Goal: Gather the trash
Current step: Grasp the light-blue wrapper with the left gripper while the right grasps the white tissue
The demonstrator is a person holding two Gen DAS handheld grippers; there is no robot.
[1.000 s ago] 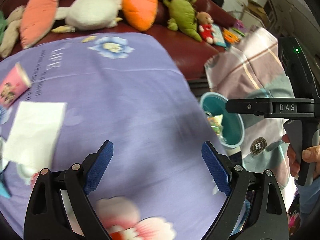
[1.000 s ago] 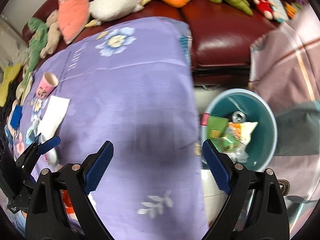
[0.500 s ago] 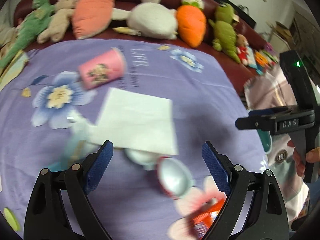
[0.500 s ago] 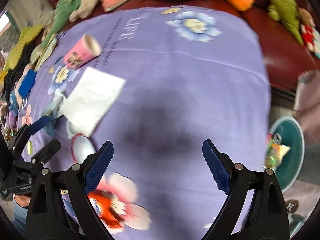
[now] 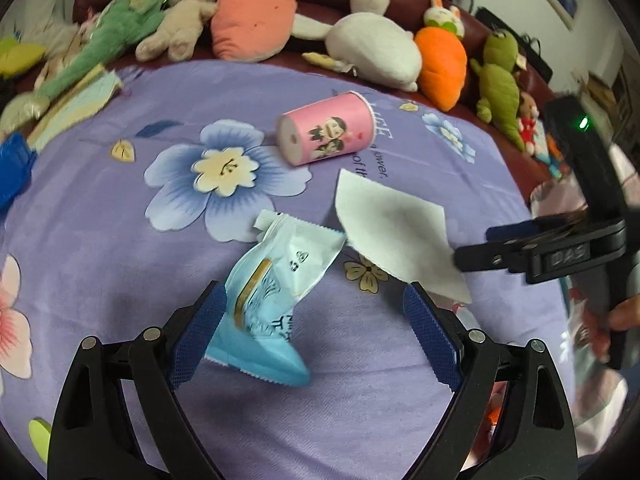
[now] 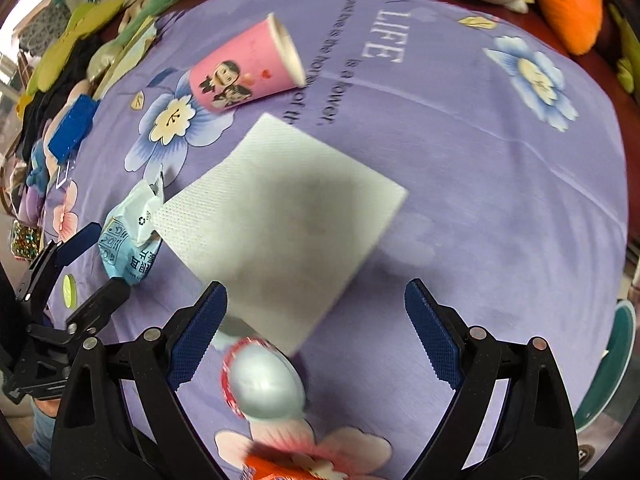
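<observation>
On the purple flowered cloth lie a light-blue snack pouch [image 5: 272, 296], a white napkin [image 5: 394, 236] and a pink paper cup [image 5: 328, 128] on its side. My left gripper [image 5: 316, 336] is open, its left pad right beside the pouch. In the right wrist view my right gripper [image 6: 316, 332] is open above the napkin [image 6: 280, 220] and a silvery egg-shaped wrapper [image 6: 264, 384] with a red rim. The cup [image 6: 244, 70], the pouch [image 6: 130, 240] and an orange packet [image 6: 280, 468] at the bottom edge also show there.
Plush toys [image 5: 256, 8] line the dark red sofa behind the cloth. A teal bin's rim [image 6: 616, 364] shows at the right edge, below the cloth. A blue clip [image 6: 72, 128] and clutter lie at the left edge.
Both views swung left from the bin to the trash on the cloth. My left gripper has come down next to the blue pouch. My right gripper has come over the napkin and wrapper.
</observation>
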